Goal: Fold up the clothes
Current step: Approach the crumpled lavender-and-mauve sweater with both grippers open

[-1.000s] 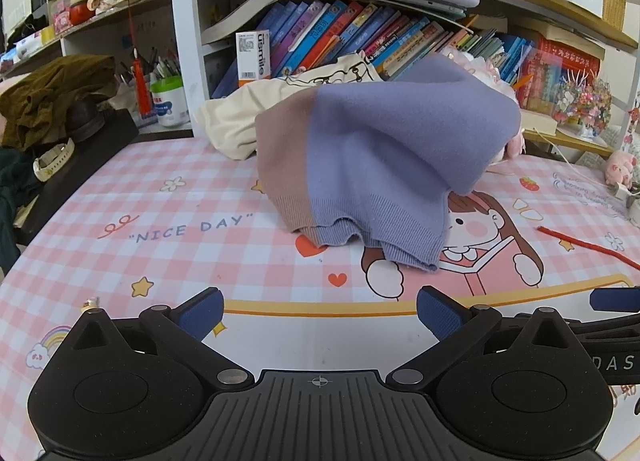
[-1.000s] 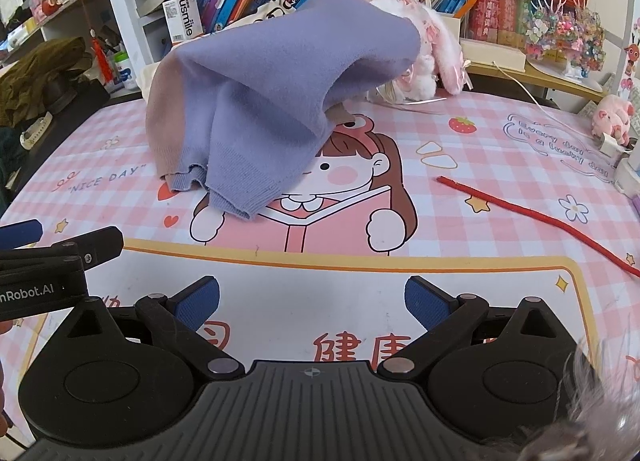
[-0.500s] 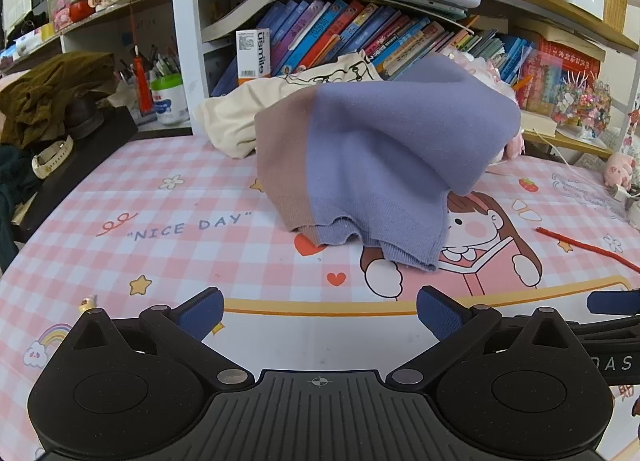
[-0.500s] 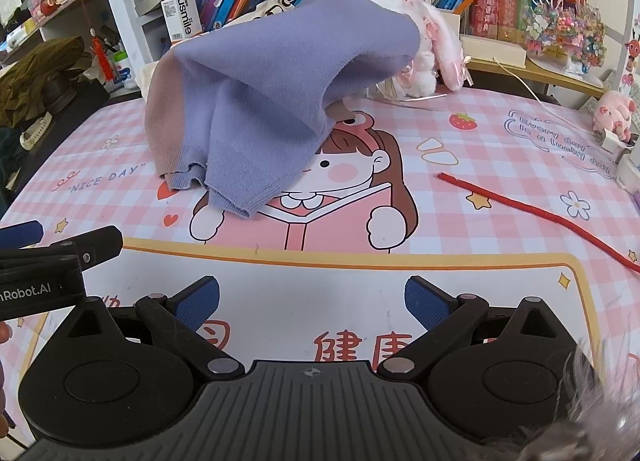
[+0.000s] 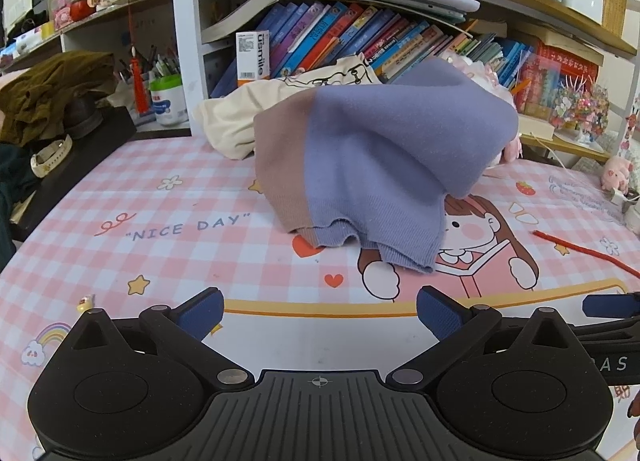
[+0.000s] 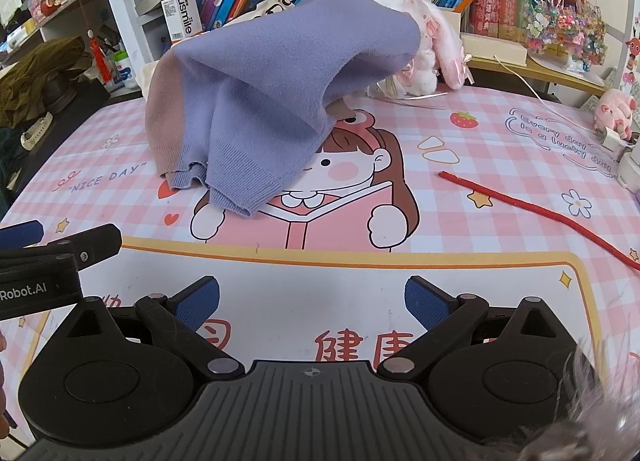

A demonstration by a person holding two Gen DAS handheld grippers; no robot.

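Observation:
A lavender knit sweater with a tan side panel (image 5: 384,165) lies heaped on the pink checked table mat (image 5: 180,221), its hem toward me; it also shows in the right wrist view (image 6: 272,101). A cream garment (image 5: 248,113) lies behind it by the bookshelf. My left gripper (image 5: 319,315) is open and empty, low over the mat's near edge, well short of the sweater. My right gripper (image 6: 312,301) is open and empty, alongside the left one, also short of the sweater.
A red pipe cleaner (image 6: 536,209) lies on the mat at right. A fluffy pink plush (image 6: 420,45) sits behind the sweater. Bookshelves (image 5: 360,33) line the back. An olive garment (image 5: 52,93) and a watch (image 5: 48,157) lie at left. A small pink pig toy (image 6: 614,109) stands far right.

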